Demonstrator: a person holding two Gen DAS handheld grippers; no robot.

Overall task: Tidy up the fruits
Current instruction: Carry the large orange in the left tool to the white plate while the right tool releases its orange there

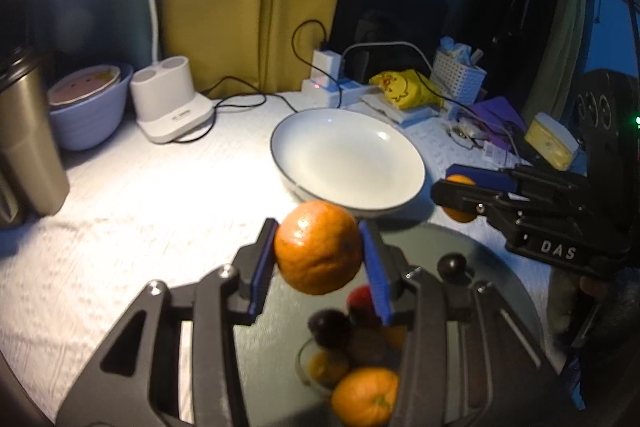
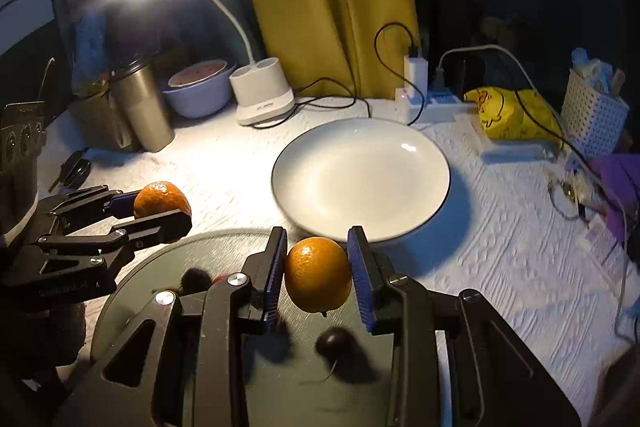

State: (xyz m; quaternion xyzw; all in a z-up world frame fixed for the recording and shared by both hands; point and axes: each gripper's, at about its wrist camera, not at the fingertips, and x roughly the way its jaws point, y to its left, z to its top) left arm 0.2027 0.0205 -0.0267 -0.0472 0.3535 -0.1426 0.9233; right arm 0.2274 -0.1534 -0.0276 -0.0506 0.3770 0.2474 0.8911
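Orange tangerine clamped — left hand-held gripper | strawberry left-view only

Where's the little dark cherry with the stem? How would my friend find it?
Start at the big white plate, then look nearer, to the dark round tray. On it, just below the right gripper, lies the cherry: small, nearly black, thin stem, unlike the orange fruit.

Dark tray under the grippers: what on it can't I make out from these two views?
- Left wrist: the fruit pile on the dark tray is blurred and part-hidden by the left gripper and its mandarin.
- Right wrist: the right gripper covers the tray's near half; the dark cherry is smeared.
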